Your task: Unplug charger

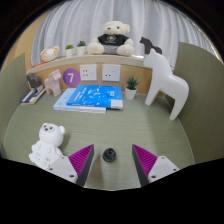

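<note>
- The gripper (pixel 110 160) hangs low over the tabletop (pixel 120 125), its fingers spread wide apart with nothing between them but bare surface; the magenta pads (pixel 80 157) face each other across the gap.
- A small dark round part (pixel 109 154) sits between the fingers, low down; I cannot tell what it is.
- Just beside the left finger lies a small white bear figure (pixel 46 143) on the tabletop.
- Well beyond the fingers, a blue book (pixel 90 97) lies flat near the back wall.
- Behind the book, wall sockets (pixel 99 73) are set in the back panel, with a purple disc bearing a "7" (pixel 70 76) just to their left. A charger cannot be made out for certain at the sockets from here.
- A small potted plant (pixel 131 87) stands to the right of the book.
- A white horse figure (pixel 166 80) stands upright further right.
- On the shelf (pixel 60 63) above the sockets sits a teddy bear (pixel 111 38) in a dark top.
- A pink thing (pixel 37 94) stands at the left of the book.
</note>
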{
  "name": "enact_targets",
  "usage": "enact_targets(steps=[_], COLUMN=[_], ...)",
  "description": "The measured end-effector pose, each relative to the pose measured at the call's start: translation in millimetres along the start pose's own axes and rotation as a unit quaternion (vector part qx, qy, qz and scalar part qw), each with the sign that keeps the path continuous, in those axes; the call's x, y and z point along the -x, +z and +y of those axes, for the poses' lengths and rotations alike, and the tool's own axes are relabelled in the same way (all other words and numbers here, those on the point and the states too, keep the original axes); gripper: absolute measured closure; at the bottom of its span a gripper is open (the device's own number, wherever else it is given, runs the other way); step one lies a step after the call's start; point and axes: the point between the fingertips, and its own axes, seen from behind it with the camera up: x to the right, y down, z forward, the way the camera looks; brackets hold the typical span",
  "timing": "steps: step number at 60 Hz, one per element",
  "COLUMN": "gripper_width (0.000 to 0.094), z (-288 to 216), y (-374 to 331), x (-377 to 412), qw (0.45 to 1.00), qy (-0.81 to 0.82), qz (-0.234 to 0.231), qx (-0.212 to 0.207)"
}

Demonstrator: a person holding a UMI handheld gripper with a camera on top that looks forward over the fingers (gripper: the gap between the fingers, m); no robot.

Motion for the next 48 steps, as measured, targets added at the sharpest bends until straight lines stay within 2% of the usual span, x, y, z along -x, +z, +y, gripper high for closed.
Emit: enact_targets(steps=[3, 15, 22, 33, 48], gripper_width=[0.0130, 0.0124, 0.0124, 0.0125, 0.0126], z=[-15, -72, -86, -70, -23], y=[-13, -98, -155, -233, -294], x=[0, 9, 29, 65, 106], qw=[1.000, 0.997, 0.994, 0.988, 0.989], qy=[0.000, 0.006, 0.021, 0.054, 0.045], qz=[-0.001, 0.007, 0.002, -0.004, -0.003], qx=[-0.013, -0.074, -0.109, -0.142, -0.138])
